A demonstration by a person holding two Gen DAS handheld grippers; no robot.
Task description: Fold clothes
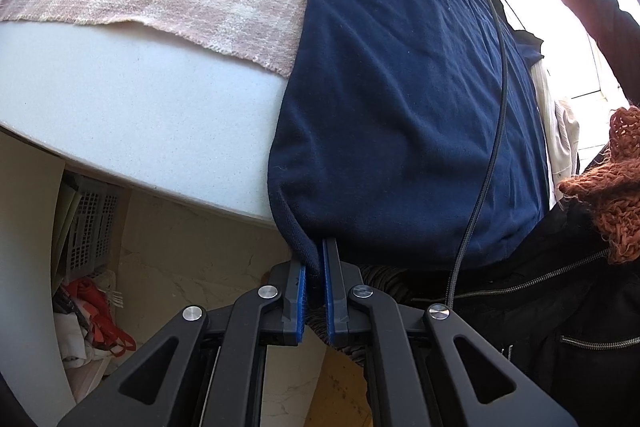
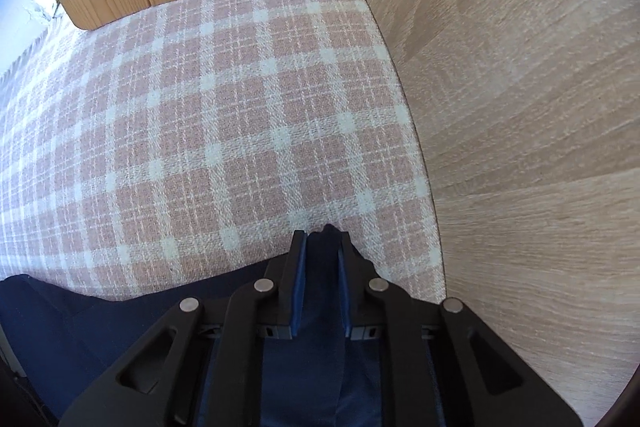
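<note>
Both grippers clamp the same navy shirt (image 1: 400, 87). Left gripper (image 1: 314, 267): blue-padded jaws nearly shut, pinching the ribbed hem corner that hangs off the white speckled table (image 1: 140, 115) edge. Right gripper (image 2: 322, 247): jaws narrowly apart with a dark navy fold pressed between the pads, tips touching the pink-and-white plaid cloth (image 2: 200, 107). Shirt is soft jersey, lying flat, collar at the far end, partly over the fringed woven plaid. A braided black cable (image 1: 496, 75) runs across it. Pale wood-grain panel (image 2: 520, 107) stands just beside the right gripper.
</note>
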